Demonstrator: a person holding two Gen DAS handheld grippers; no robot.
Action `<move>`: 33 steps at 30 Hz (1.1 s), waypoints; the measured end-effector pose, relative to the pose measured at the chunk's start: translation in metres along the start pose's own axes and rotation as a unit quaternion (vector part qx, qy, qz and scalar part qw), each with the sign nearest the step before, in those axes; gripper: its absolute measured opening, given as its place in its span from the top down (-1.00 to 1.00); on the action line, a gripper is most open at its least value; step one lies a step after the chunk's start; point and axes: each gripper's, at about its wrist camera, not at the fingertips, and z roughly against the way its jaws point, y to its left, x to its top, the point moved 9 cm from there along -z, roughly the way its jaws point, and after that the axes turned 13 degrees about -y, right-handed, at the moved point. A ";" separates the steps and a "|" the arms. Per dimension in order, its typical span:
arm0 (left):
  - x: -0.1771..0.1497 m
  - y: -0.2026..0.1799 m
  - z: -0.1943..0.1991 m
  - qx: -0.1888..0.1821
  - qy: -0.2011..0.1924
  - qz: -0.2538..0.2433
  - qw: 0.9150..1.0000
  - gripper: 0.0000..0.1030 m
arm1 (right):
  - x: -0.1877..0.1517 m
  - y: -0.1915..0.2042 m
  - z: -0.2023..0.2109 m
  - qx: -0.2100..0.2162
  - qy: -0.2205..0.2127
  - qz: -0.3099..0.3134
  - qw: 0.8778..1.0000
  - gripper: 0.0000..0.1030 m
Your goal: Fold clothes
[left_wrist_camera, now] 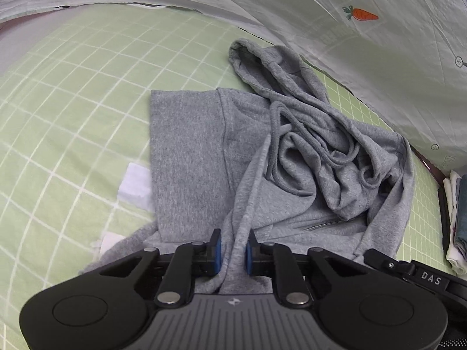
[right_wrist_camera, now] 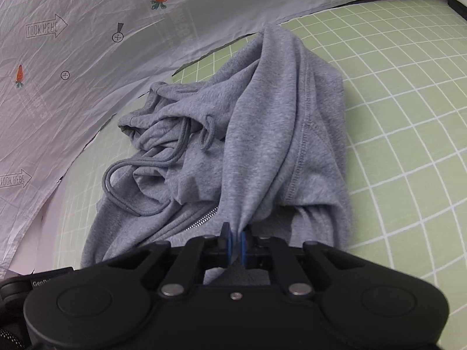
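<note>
a pale green grid-checked bed sheet (left_wrist_camera: pixel 73 93) under a rumpled grey zip hoodie (left_wrist_camera: pixel 189 145), both grippers clamped on its cloth.

a white carrot-print sheet (left_wrist_camera: pixel 364 43) hangs along the far side, from 10 to 2 o'clock in the left wrist view. the hoodie lies mid-sheet, its hood (left_wrist_camera: pixel 262 67) toward 12 o'clock and the grey drawstring (left_wrist_camera: pixel 294 134) looped over crumpled folds at about 2 o'clock of the garment. the left gripper (left_wrist_camera: pixel 233 250) has its blue pads (left_wrist_camera: pixel 217 248) pressed on a raised ridge of grey fabric at 6 o'clock. in the right wrist view the right gripper (right_wrist_camera: pixel 235 243) is pinched nearly together on a gathered fold that rises taut toward 12 o'clock, with the zipper (right_wrist_camera: pixel 201 218) just at its 10 o'clock. a stack of folded clothes (left_wrist_camera: pixel 455 218) sits at 3 o'clock in the left view, well apart from the hoodie.
</note>
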 end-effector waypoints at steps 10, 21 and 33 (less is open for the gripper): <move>0.004 0.024 0.045 0.074 -0.047 0.046 0.995 0.77 | 0.045 -0.107 0.087 -0.097 -0.090 0.079 0.988 0.91; 0.060 0.063 0.086 0.165 -0.134 0.050 0.976 0.78 | 0.160 -0.198 0.134 -0.236 -0.208 0.240 0.918 0.92; 0.068 0.078 0.022 0.163 -0.065 0.061 0.983 0.40 | 0.156 -0.225 0.067 -0.304 -0.126 0.200 0.923 0.09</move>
